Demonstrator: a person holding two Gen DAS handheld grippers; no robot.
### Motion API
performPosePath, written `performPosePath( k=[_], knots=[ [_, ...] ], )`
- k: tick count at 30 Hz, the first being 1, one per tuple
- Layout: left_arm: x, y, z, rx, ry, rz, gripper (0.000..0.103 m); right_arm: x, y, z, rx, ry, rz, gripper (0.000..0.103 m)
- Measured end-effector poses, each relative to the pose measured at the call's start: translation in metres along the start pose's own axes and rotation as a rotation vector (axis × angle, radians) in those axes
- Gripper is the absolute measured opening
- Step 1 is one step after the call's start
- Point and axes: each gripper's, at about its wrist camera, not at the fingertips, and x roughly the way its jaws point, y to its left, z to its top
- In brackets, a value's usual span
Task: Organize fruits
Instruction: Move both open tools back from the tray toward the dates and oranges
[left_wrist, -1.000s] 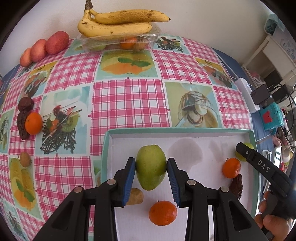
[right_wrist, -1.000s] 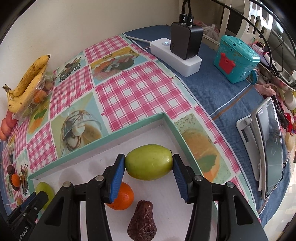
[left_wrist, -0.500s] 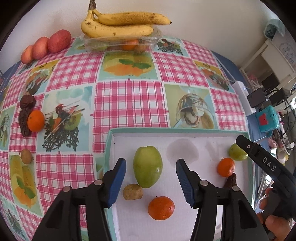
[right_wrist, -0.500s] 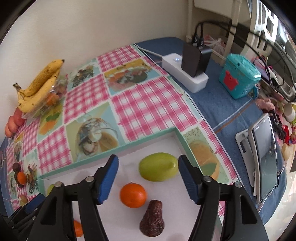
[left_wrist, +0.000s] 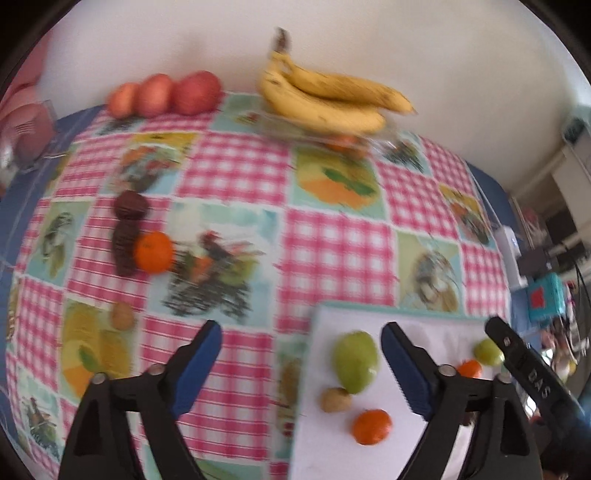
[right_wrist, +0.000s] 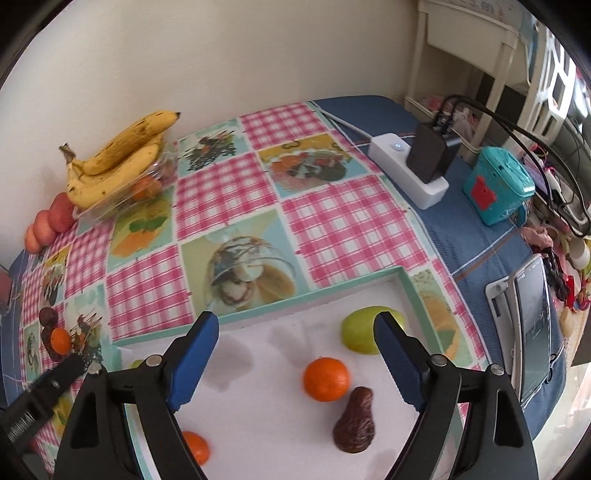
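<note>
— Where are the fruits found, counted from the fingers outward?

— In the right wrist view a green fruit (right_wrist: 364, 329) is seen in the far corner of the white tray (right_wrist: 314, 293), partly hidden behind the right finger of the right gripper (right_wrist: 295, 354). An orange (right_wrist: 326, 378) and a dark brown wrinkled fruit (right_wrist: 354, 424) are seen lying between the two fingers, nearer the right one. Nothing is held; the jaws are spread wide.

— And the left gripper?

— The left gripper (left_wrist: 301, 354) is likewise spread wide and nothing is gripped. In its blurred view a larger green fruit (left_wrist: 355, 361) is seen just inside its right finger, on the tray (left_wrist: 388, 308), with a small brown fruit (left_wrist: 335, 399) touching or just beside it and a second orange (left_wrist: 371, 426) nearer the camera. The tray's left edge falls between the fingers; the left finger is held over the checked tablecloth (left_wrist: 332, 258).

— What is seen beyond the fingers?

— Well past the left finger, a third orange (left_wrist: 153, 252) is seen touching two dark fruits (left_wrist: 127, 225), with a small brown one (left_wrist: 122, 315) nearer. At the far wall three red fruits (left_wrist: 162, 94) are lined up, and bananas (left_wrist: 328, 101) are rested on a clear container (right_wrist: 144, 184).

— Beside the tray?

— Beyond the right finger, a white power strip (right_wrist: 406, 166) and a teal box (right_wrist: 498, 186) are seen on blue cloth.
</note>
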Motion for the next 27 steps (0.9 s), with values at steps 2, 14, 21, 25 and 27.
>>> performPosePath(
  k=[2, 14, 21, 25, 27],
  knots=[
    [-0.003, 0.014, 0.006, -0.023, -0.019, 0.018, 0.098, -0.002, 0.01, 0.0, -0.018, -0.004, 0.006, 0.087],
    [-0.035, 0.103, 0.03, -0.131, -0.125, 0.201, 0.103, -0.014, 0.08, -0.008, -0.118, -0.047, 0.082, 0.092],
    [-0.052, 0.146, 0.037, -0.2, -0.179, 0.251, 0.103, -0.018, 0.122, -0.014, -0.171, -0.09, 0.134, 0.092],
    [-0.054, 0.165, 0.04, -0.222, -0.196, 0.274, 0.103, -0.019, 0.145, -0.017, -0.204, -0.092, 0.166, 0.092],
    [-0.056, 0.176, 0.042, -0.258, -0.21, 0.282, 0.103, -0.017, 0.156, -0.018, -0.225, -0.091, 0.165, 0.092]
  ],
)
